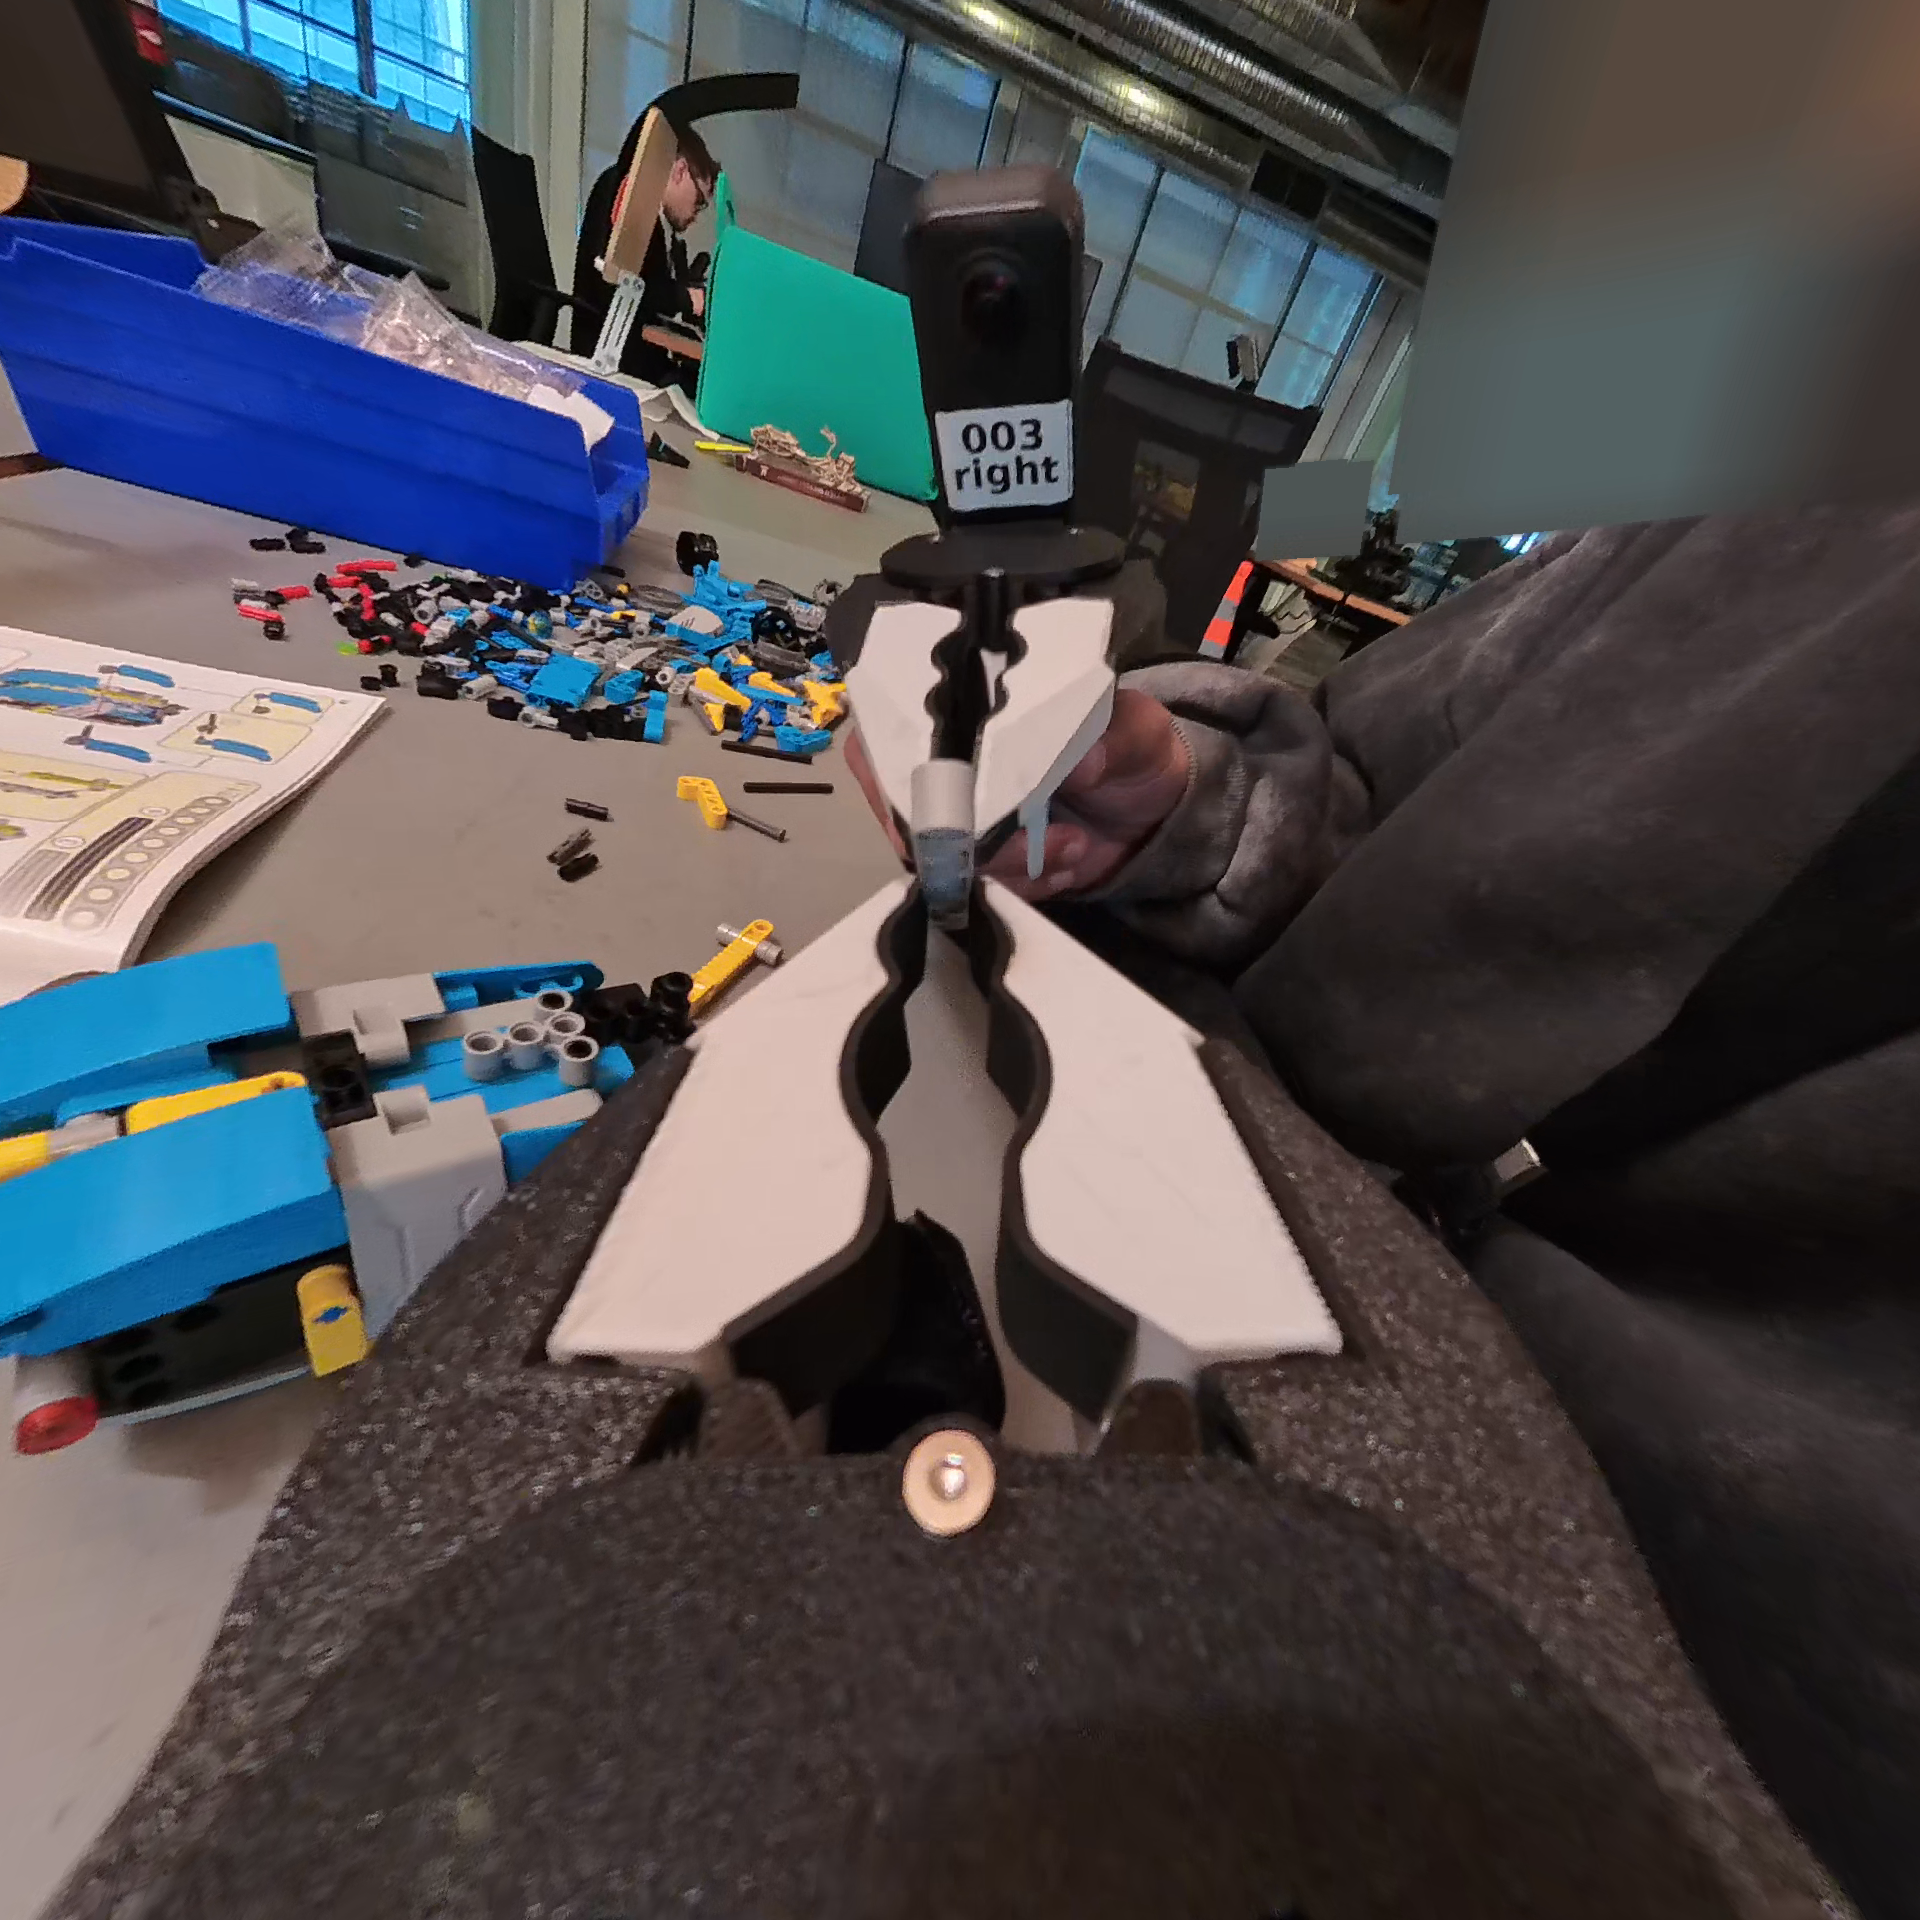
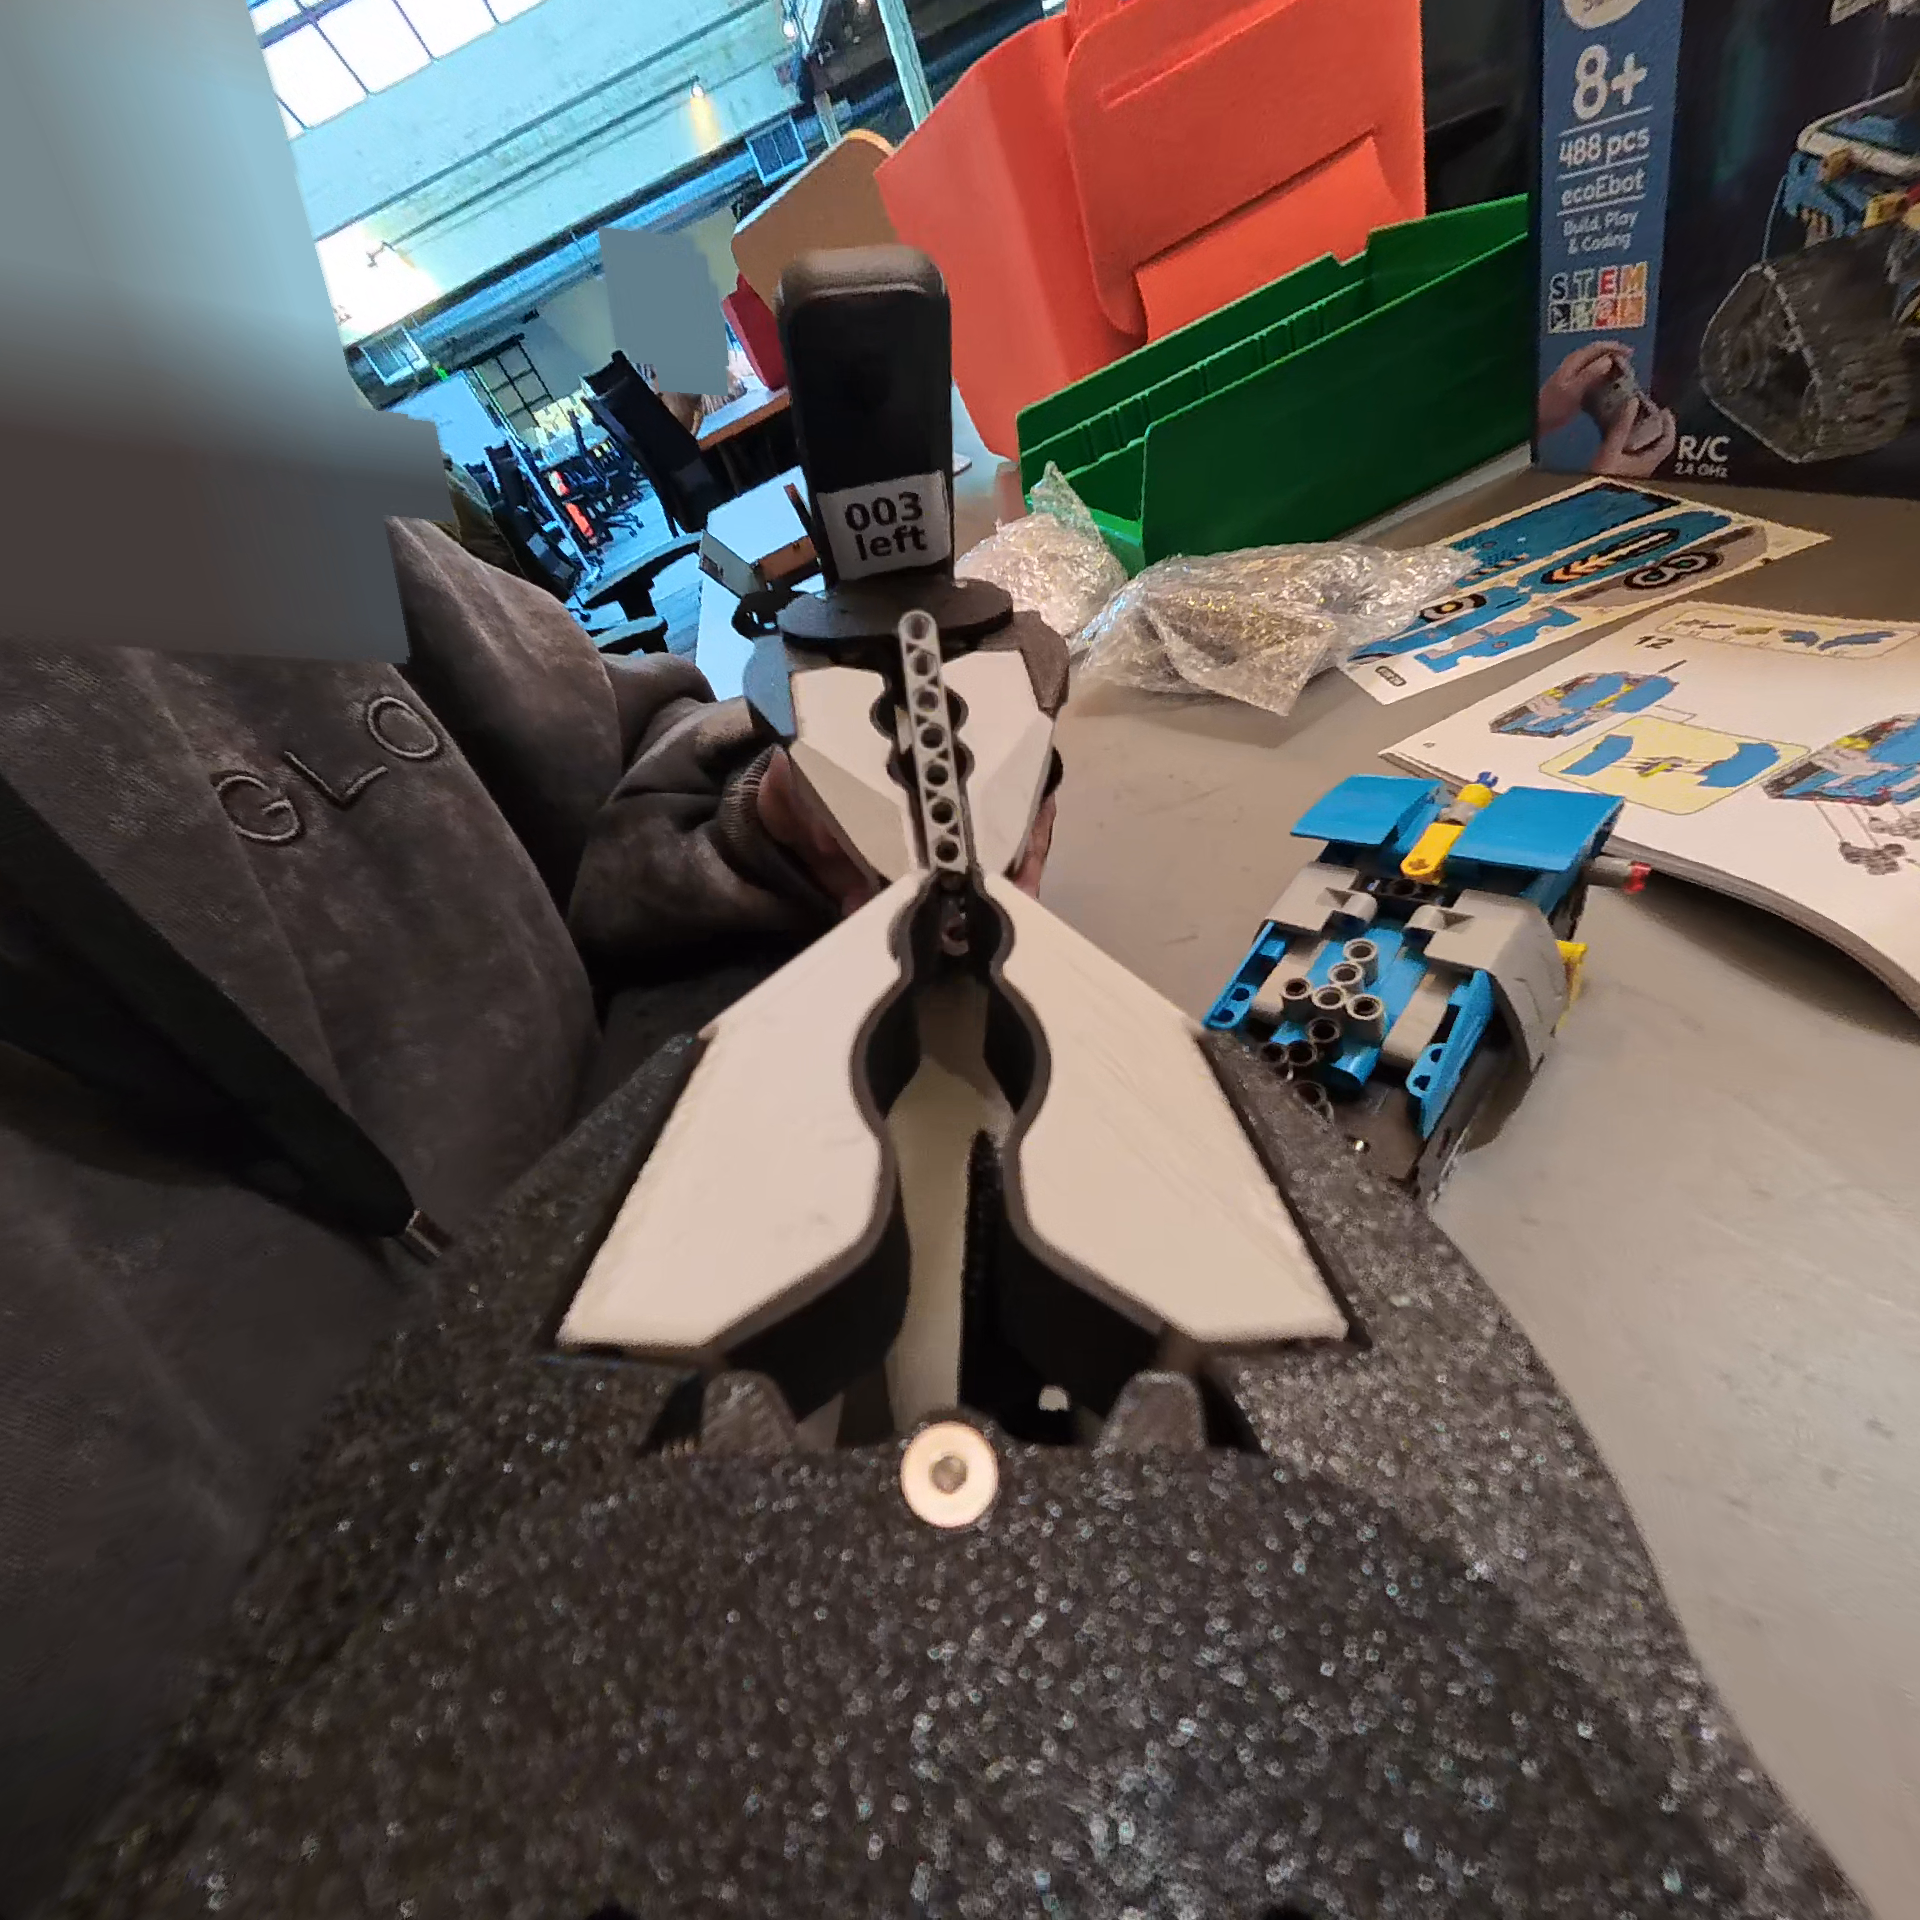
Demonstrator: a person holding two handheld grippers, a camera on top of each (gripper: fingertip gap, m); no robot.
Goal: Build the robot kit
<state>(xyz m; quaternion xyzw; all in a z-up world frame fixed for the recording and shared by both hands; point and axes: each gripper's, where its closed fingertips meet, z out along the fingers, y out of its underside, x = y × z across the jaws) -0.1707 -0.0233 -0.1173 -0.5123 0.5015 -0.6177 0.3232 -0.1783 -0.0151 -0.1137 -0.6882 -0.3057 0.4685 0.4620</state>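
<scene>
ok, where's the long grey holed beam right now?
The long grey holed beam is off the table, pinched between the two grippers at centre of the right wrist view: left gripper shut on it, right gripper meeting it tip to tip.

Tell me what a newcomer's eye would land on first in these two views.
First, the two tools meeting tip to tip in mid-air: the left tool and the right tool both pinch a thin grey holed beam. Next, the half-built blue, grey and yellow vehicle model on the grey table beside them. Behind it, a heap of small loose parts lies before a blue bin.
</scene>
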